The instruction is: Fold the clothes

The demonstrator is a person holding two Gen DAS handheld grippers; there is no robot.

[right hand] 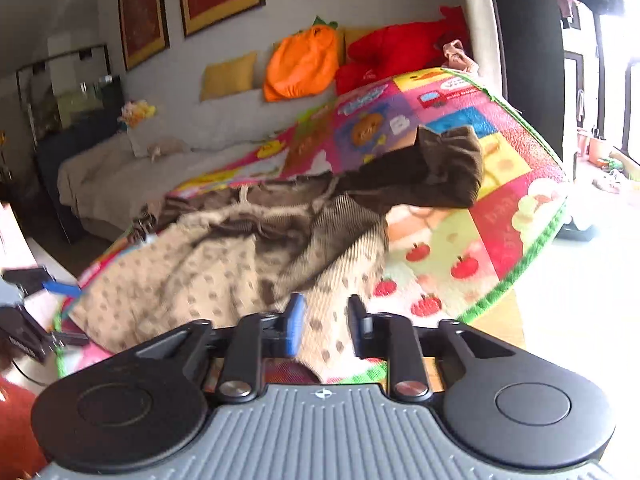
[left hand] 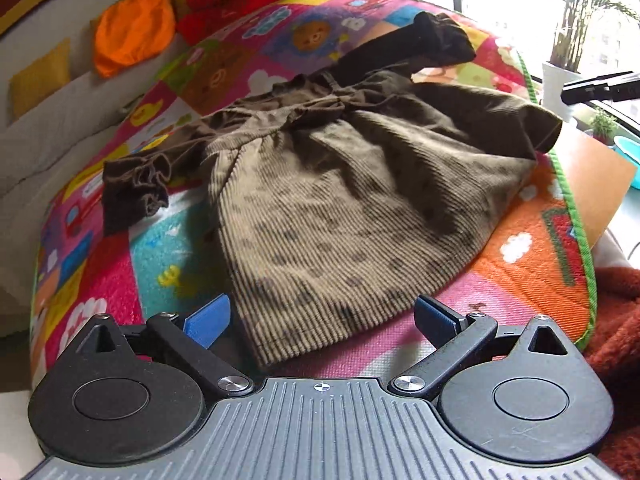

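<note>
In my left wrist view, my left claw [left hand: 322,320] stands wide open at the bottom of the frame, empty, the hem of the brown corduroy dress [left hand: 340,200] lying between its fingers untouched. The dress is spread over the colourful play mat [left hand: 256,32] across mid-frame. In my right wrist view, my right claw [right hand: 324,330] is partly open around the dress's hem, its pads not pressing the cloth.

Each camera sat just behind its own gripper, angled downward across the play mat [left hand: 120,288]. The left view faced the brown dress [left hand: 340,200] from close by its hem; the right, somewhat blurred, perhaps from its side. Both shared dress, mat and orange cushion [right hand: 302,64].
</note>
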